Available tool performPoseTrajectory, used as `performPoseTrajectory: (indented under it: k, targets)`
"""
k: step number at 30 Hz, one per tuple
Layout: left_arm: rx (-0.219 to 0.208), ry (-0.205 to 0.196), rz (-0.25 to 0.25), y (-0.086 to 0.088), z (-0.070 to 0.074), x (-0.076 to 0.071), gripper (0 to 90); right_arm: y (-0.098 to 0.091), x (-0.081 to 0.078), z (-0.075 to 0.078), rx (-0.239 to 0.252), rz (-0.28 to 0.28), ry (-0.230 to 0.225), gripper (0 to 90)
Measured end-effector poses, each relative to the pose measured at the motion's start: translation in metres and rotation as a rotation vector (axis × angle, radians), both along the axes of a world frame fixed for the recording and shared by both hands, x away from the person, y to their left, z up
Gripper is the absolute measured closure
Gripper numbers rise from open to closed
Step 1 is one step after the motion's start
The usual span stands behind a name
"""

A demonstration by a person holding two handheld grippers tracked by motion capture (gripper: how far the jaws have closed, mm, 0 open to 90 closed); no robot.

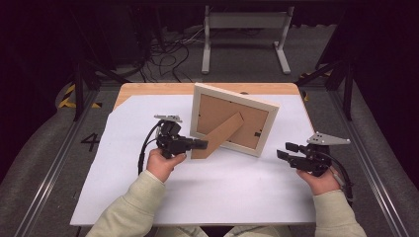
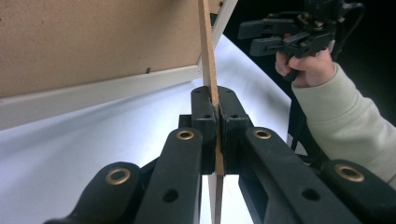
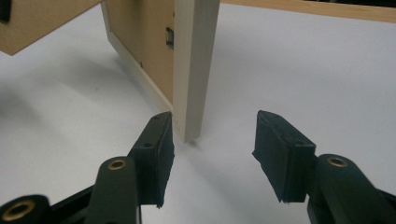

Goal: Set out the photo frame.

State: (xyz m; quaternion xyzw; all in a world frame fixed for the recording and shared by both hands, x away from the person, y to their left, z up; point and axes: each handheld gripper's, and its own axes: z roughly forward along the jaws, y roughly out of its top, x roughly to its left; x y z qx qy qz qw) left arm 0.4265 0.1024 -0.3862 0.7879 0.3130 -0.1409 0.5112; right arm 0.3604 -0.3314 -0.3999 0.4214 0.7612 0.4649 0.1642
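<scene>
currently the left claw (image 1: 200, 144) is closed tight on the prop leg (image 1: 217, 136) of the picture frame (image 1: 232, 123); in the left gripper view the thin board of the leg (image 2: 208, 70) runs up from between the two pads (image 2: 204, 116), which press it from both sides. frame stands upright on the white sheet (image 1: 207, 187) covering the bench (image 1: 148, 89), its brown back toward the person, leg swung out from the back and slanting down to the left claw. frame body sits just beyond and to the right of that claw.

right claw (image 1: 282, 151) hangs roughly half open with nothing between its pads. it sits off the frame's lower right corner, near but apart. in the right gripper view the cream edge of the frame (image 3: 194, 65) comes down just ahead of the claw (image 3: 212, 140), closer to the left-hand pad (image 3: 156, 154), corner resting on the sheet (image 3: 303, 70). no contact visible there.

right hand (image 2: 306, 65) and its claw (image 2: 261, 37) show far off in the left gripper view, beyond the frame's edge.
</scene>
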Motion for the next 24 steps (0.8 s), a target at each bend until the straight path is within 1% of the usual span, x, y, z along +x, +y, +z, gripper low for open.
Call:
performPoseTrajectory:
  k: [1, 2, 5, 7, 8, 10, 13, 14, 15, 16, 19, 20, 21, 24]
  targets:
    - [0.013, -0.004, -0.006, 0.0, -0.002, 0.001, 87.9, 0.0, 0.0, 0.0, 0.002, 0.0, 0.001, 47.2]
    - [0.009, -0.001, -0.008, 0.0, -0.003, 0.0, 87.9, 0.0, 0.0, 0.0, 0.001, 0.001, 0.0, 47.2]
    - [0.025, -0.002, -0.026, 0.003, -0.004, 0.0, 87.8, 0.0, 0.0, 0.0, 0.002, 0.003, -0.003, 47.1]
    - [0.062, -0.002, -0.046, 0.004, -0.007, -0.002, 87.7, 0.001, 0.0, 0.0, 0.001, 0.005, -0.006, 47.0]
    - [0.071, 0.011, -0.052, 0.005, -0.009, -0.003, 87.7, 0.001, 0.0, 0.001, 0.001, 0.006, -0.007, 47.0]
    - [0.092, 0.014, -0.069, 0.008, -0.011, -0.004, 87.8, 0.002, 0.001, 0.001, 0.005, 0.006, -0.006, 47.0]
    - [0.134, -0.003, -0.089, 0.008, -0.01, -0.01, 87.8, 0.004, 0.002, 0.002, 0.002, 0.014, -0.012, 47.0]
    - [0.152, -0.014, -0.088, 0.007, -0.01, -0.012, 87.7, 0.005, 0.003, 0.002, -0.002, 0.017, -0.013, 46.9]
    - [0.152, -0.014, -0.088, 0.007, -0.01, -0.012, 87.7, 0.005, 0.003, 0.002, -0.002, 0.017, -0.013, 46.9]
    - [0.166, -0.018, -0.096, 0.007, -0.011, -0.014, 87.7, 0.006, 0.003, 0.002, -0.002, 0.019, -0.012, 46.9]
    - [0.191, -0.022, -0.118, 0.007, -0.015, -0.017, 87.6, 0.007, 0.005, 0.002, -0.003, 0.025, -0.014, 46.9]
    - [0.208, -0.025, -0.129, 0.006, -0.017, -0.018, 87.6, 0.008, 0.005, 0.002, -0.003, 0.026, -0.013, 46.8]
    - [0.215, -0.024, -0.136, 0.006, -0.018, -0.019, 87.6, 0.008, 0.006, 0.002, -0.002, 0.027, -0.014, 46.9]
    - [0.253, -0.038, -0.156, 0.004, -0.021, -0.023, 87.5, 0.01, 0.008, 0.002, -0.002, 0.031, -0.016, 47.1]
